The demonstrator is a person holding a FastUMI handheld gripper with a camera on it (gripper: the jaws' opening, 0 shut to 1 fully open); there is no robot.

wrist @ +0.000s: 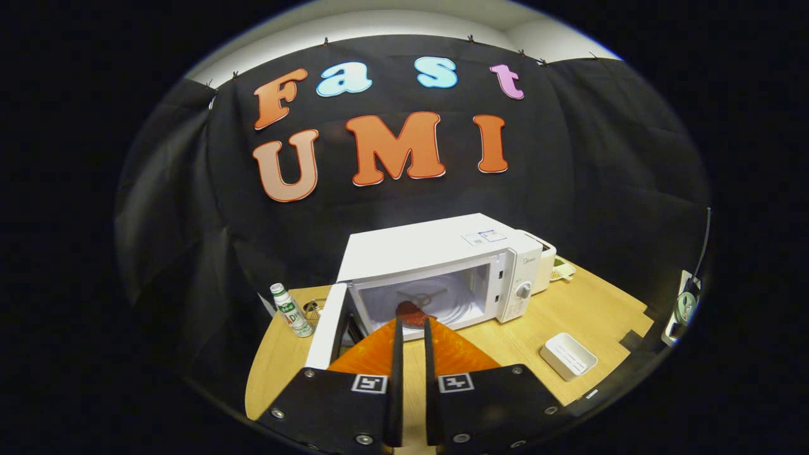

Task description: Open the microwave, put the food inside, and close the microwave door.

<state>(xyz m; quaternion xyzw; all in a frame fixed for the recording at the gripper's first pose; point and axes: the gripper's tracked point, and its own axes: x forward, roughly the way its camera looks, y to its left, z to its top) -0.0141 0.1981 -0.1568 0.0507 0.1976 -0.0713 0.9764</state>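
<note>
A white microwave (442,249) stands on the wooden table (569,309) with its door (330,328) swung wide open to the left. Its glass turntable (442,302) shows inside the lit cavity. A reddish-brown piece of food (411,311) sits pinched at my fingertips, right at the front lip of the cavity. My gripper (411,322) is shut on it, the two fingers close together and pointing into the opening.
A small green-labelled bottle (291,309) stands left of the open door. A white rectangular tray (569,355) lies on the table to the right of my fingers. Behind the microwave's right side sits another white box (545,256) with a small dish (562,272) beside it.
</note>
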